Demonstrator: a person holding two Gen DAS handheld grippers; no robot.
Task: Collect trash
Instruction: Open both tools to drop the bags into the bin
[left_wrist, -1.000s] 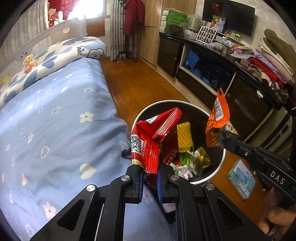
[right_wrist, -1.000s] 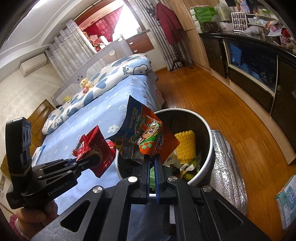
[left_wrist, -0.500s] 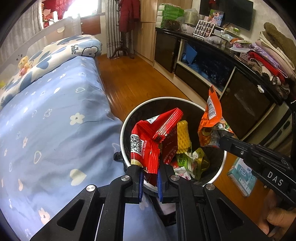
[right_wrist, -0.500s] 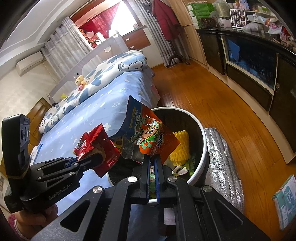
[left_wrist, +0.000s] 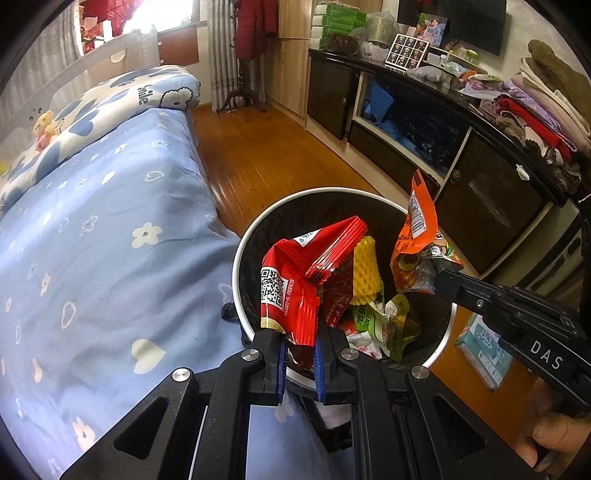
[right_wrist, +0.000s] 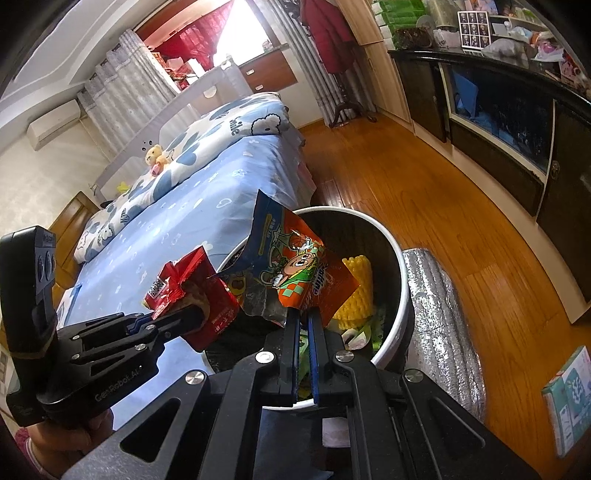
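My left gripper (left_wrist: 300, 338) is shut on a crumpled red snack wrapper (left_wrist: 295, 273) with a QR code, held over the near rim of the round white-rimmed trash bin (left_wrist: 258, 229). My right gripper (right_wrist: 303, 317) is shut on an orange and blue cartoon snack bag (right_wrist: 295, 266), also above the bin (right_wrist: 391, 251). The left wrist view shows that bag (left_wrist: 417, 236) at the bin's right side, pinched by the right gripper (left_wrist: 439, 282). In the right wrist view the left gripper (right_wrist: 184, 317) grips the red wrapper (right_wrist: 192, 280). Inside the bin lie a yellow foam net (left_wrist: 365, 273) and green wrappers (left_wrist: 380, 321).
A bed with a blue flowered sheet (left_wrist: 92, 240) runs along the bin's left. Wooden floor (left_wrist: 266, 162) stretches beyond. A dark cabinet (left_wrist: 480, 177) piled with clothes lines the right wall. A silver foil roll (right_wrist: 439, 317) and a teal box (right_wrist: 569, 391) lie on the floor beside the bin.
The left gripper has carried the red wrapper a little farther over the bin and lower. The right gripper and its orange bag have barely moved.
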